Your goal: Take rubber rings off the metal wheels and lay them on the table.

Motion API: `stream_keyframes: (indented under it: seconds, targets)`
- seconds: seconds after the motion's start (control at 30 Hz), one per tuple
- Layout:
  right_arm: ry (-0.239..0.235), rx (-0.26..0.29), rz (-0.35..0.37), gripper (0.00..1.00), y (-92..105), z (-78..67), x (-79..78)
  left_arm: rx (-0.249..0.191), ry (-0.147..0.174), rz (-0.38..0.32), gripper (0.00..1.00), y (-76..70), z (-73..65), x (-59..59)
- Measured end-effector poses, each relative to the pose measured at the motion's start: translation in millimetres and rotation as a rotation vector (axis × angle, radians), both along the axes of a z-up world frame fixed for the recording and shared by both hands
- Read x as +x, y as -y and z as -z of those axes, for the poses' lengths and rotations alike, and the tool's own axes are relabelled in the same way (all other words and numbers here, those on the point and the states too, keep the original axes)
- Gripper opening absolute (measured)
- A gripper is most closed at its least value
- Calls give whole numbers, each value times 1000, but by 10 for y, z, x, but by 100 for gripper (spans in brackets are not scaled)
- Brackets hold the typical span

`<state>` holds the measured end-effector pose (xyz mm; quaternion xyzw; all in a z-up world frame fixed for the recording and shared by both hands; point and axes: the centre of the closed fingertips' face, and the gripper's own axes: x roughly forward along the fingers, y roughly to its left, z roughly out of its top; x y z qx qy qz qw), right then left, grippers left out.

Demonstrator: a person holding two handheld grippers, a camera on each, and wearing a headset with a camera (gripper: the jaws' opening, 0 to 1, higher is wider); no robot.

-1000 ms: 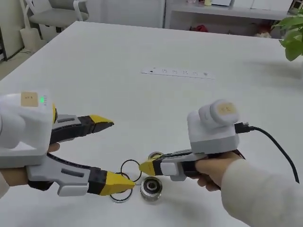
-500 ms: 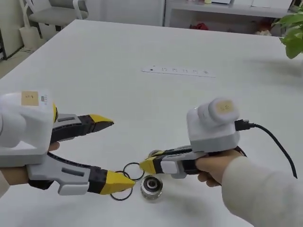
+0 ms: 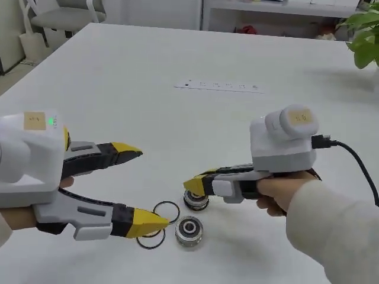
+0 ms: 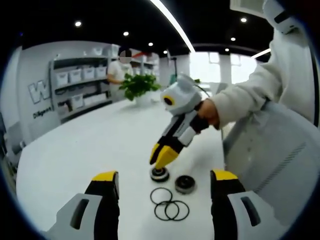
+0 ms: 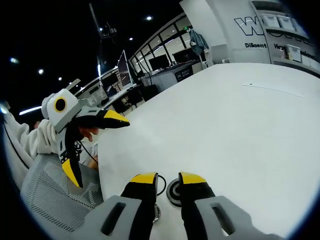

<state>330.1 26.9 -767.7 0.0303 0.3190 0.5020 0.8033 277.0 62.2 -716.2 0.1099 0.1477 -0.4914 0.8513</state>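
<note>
The broad white tabletop (image 3: 195, 130) is smooth and matt. Two small round metal wheels (image 3: 189, 230) gleam silver, polished; the thin black rubber rings (image 3: 166, 203) look dull.

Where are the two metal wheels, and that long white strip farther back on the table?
Near wheel (image 3: 189, 229): head view, top face.
Far wheel (image 3: 198, 204): head view, visible rim.
Power strip (image 3: 220, 87): head view, its middle.

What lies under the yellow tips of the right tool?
A metal wheel stands on the table, directly under the tips of the right tool. The tips cover part of its top face, so whether they touch the wheel cannot be seen.
</note>
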Motion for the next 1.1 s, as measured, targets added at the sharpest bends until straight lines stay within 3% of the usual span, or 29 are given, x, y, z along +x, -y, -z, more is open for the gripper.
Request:
stream_keyframes:
  seconds: [0.17,0.4,0.53,0.73,0.9,1.0,1.1]
  targets:
    - [4,-2,17,16,67,8,43,-11,5,-11,75,-2,-44,32]
    - [-33,-7,44,19,176,70,89,-44,22,-15,74,17,-155,115]
    - [-53,-13,52,21,243,121,122,-30,32,-1,74,68,-188,196]
    - [-69,-16,-14,26,320,139,82,-39,48,22,72,158,-298,295]
    - [-66,-63,-49,28,369,258,22,-49,70,38,71,226,-407,387]
    - [-33,-95,-100,30,353,319,-11,-37,90,52,70,290,-482,435]
    - [4,-114,-144,29,315,333,-64,-65,111,66,68,380,-605,482]
